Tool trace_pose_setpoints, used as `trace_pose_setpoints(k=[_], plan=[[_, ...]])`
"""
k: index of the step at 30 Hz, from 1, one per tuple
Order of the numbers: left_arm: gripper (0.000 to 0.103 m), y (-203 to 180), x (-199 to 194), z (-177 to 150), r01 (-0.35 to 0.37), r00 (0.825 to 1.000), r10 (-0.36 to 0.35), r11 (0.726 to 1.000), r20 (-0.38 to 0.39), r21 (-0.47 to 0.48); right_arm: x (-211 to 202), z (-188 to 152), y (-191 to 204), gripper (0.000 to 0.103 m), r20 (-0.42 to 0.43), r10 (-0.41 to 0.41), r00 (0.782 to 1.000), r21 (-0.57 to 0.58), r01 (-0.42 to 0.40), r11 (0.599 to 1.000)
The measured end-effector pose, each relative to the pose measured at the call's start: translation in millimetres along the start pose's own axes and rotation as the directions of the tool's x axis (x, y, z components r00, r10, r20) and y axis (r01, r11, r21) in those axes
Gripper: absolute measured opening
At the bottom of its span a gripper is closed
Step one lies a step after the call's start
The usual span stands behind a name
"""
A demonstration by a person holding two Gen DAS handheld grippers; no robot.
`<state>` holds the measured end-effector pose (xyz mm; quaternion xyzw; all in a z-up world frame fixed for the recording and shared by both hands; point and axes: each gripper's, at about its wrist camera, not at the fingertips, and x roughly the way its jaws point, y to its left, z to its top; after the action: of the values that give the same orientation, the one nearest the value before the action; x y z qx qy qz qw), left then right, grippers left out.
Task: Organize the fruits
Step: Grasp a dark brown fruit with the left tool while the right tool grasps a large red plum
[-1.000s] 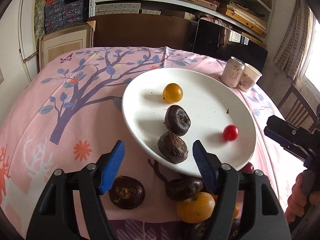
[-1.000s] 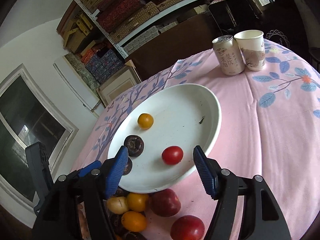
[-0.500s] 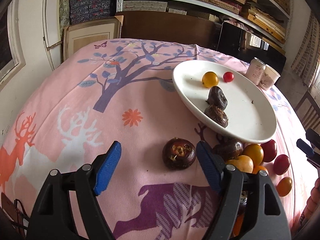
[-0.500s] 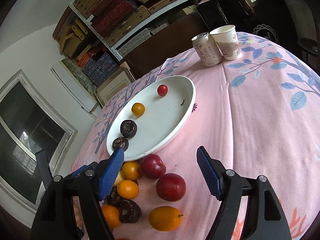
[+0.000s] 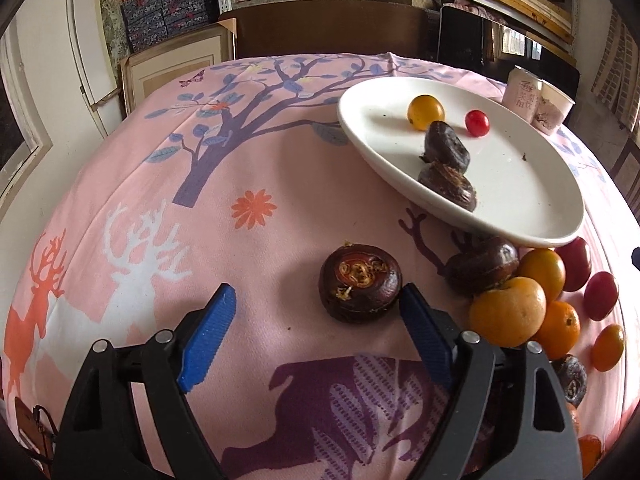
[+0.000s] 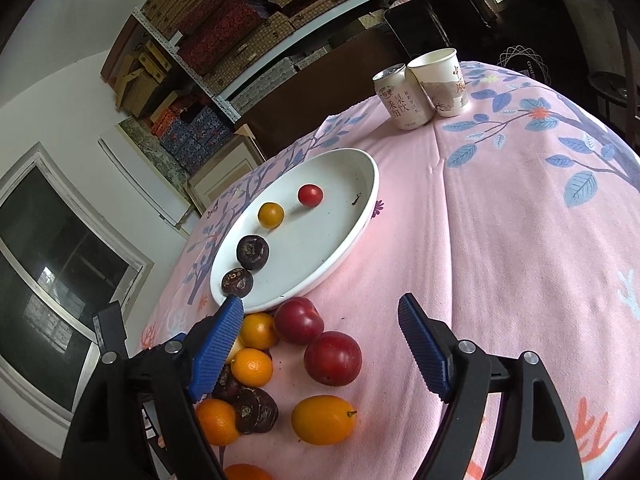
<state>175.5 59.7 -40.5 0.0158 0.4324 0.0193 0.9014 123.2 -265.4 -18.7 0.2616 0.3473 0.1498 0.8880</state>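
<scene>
Fruits are the job, and the nearest one to the left gripper [image 5: 316, 334] is a dark water chestnut [image 5: 360, 283] lying alone on the tabletop [image 5: 260, 152], partly between the jaws and close against the right-hand pad. Those jaws are opening, wide, with nothing pressed. It looks hard, light and squat, so a hold across its round flanks should keep it from rolling; its glossy skin may slip a little. Its top face shows a reddish ring with pale flaky bits.

The right gripper [image 6: 320, 338] is also opening, empty; a dark red plum [image 6: 333, 357] lies between its jaws, untouched. The plum looks smooth, heavier and softer, so it likely wants a gentle squeeze across the middle.

Just below the white plate's [image 6: 360, 240] near rim sits the loose pile: oranges, a kumquat, more chestnuts. On the plate lie two chestnuts, an orange-yellow fruit and a small red one.
</scene>
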Motion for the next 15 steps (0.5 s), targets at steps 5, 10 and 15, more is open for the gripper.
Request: trace_pose_setpoints(k=[5, 10, 15], plan=[[0.083, 25.8, 3.8, 0.1, 0.000, 1.000, -0.001, 0.994, -0.015, -0.112, 0.9, -1.1, 0.3, 0.081, -0.003, -0.017, 1.000, -0.005, 0.017, 1.000], [0.082, 6.9, -0.5, 0.0, 0.005, 1.000, -0.005, 1.000, 0.007, -0.022, 6.0, -3.4, 2.1, 0.081, -0.035, -0.013, 0.999, -0.023, 0.013, 1.000], [0.082, 4.6, 3.0, 0.2, 0.014, 1.000, -0.014, 1.000, -0.012, -0.017, 19.5, -7.7, 3.8, 0.081, -0.114, 0.008, 0.993, -0.028, -0.011, 1.000]])
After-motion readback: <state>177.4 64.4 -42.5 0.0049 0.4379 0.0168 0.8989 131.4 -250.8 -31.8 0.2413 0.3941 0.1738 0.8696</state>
